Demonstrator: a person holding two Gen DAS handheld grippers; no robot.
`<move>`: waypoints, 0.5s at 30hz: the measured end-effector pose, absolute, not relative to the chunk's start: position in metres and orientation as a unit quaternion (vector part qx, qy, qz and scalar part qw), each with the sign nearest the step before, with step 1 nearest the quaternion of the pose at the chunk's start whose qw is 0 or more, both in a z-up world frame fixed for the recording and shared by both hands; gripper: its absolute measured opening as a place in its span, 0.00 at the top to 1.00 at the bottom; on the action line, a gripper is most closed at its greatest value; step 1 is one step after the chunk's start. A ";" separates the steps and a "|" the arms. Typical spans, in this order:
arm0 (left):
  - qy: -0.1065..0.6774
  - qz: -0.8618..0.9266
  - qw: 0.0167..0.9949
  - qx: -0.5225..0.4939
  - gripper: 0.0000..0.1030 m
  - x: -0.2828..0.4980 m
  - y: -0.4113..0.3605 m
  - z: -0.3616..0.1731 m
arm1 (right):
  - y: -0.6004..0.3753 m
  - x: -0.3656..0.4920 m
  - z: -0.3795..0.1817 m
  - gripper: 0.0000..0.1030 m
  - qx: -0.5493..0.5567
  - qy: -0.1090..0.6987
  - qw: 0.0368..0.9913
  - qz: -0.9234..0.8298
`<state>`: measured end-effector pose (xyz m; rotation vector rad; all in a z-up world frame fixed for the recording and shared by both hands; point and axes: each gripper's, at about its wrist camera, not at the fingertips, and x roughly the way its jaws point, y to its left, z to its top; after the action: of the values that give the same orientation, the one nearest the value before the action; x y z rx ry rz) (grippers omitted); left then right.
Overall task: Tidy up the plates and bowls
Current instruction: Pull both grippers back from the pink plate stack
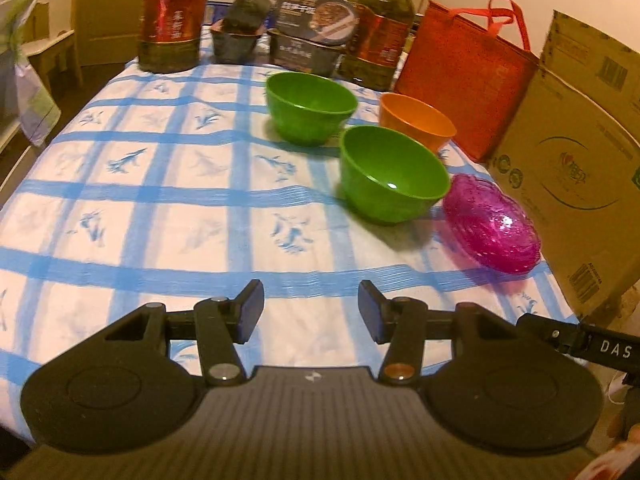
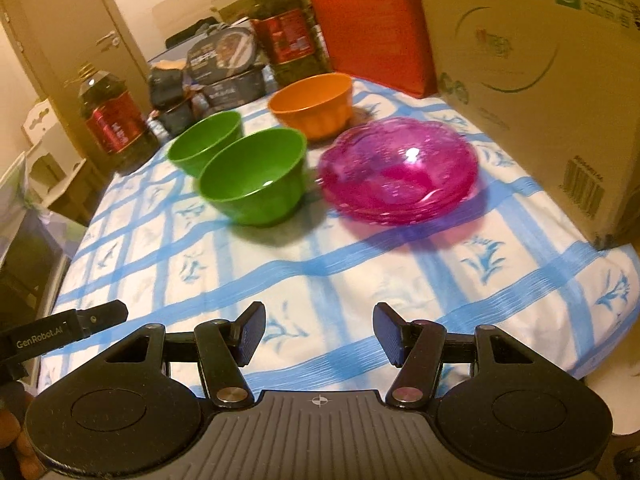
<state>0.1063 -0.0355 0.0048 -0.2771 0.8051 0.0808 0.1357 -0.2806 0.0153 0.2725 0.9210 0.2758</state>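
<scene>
Two green bowls, a near one (image 1: 394, 174) (image 2: 254, 176) and a far one (image 1: 311, 106) (image 2: 205, 140), stand on the blue-checked tablecloth (image 1: 160, 200). An orange bowl (image 1: 417, 120) (image 2: 312, 98) stands behind them. A stack of pink translucent plates (image 1: 491, 226) (image 2: 400, 170) lies right of the near green bowl. My left gripper (image 1: 311, 312) is open and empty over the near edge of the table. My right gripper (image 2: 319, 334) is open and empty, in front of the pink plates.
Oil bottles (image 1: 172, 16) (image 1: 380, 36), dark food containers (image 1: 308, 36), a red bag (image 1: 464, 76) and a large cardboard box (image 1: 576, 152) line the back and right side. The right gripper's body shows in the left wrist view (image 1: 580, 340).
</scene>
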 end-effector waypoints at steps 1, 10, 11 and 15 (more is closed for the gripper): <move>0.390 0.040 0.910 -0.136 0.54 0.104 -0.032 0.005 | -0.277 0.135 0.015 0.42 0.128 0.442 0.877 0.136; 0.394 0.042 0.908 -0.134 0.54 0.092 -0.015 0.006 | -0.252 0.131 0.015 0.42 0.114 0.451 0.872 0.153; 0.395 0.042 0.908 -0.135 0.54 0.092 -0.014 0.006 | -0.251 0.130 0.015 0.42 0.114 0.451 0.872 0.153; 0.398 0.038 0.906 -0.137 0.54 0.093 -0.013 0.006 | -0.248 0.129 0.016 0.42 0.111 0.450 0.873 0.153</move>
<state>0.0928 -0.0130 0.0055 -0.2829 0.8222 0.0790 0.1295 -0.2482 0.0163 0.2325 0.9397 0.3207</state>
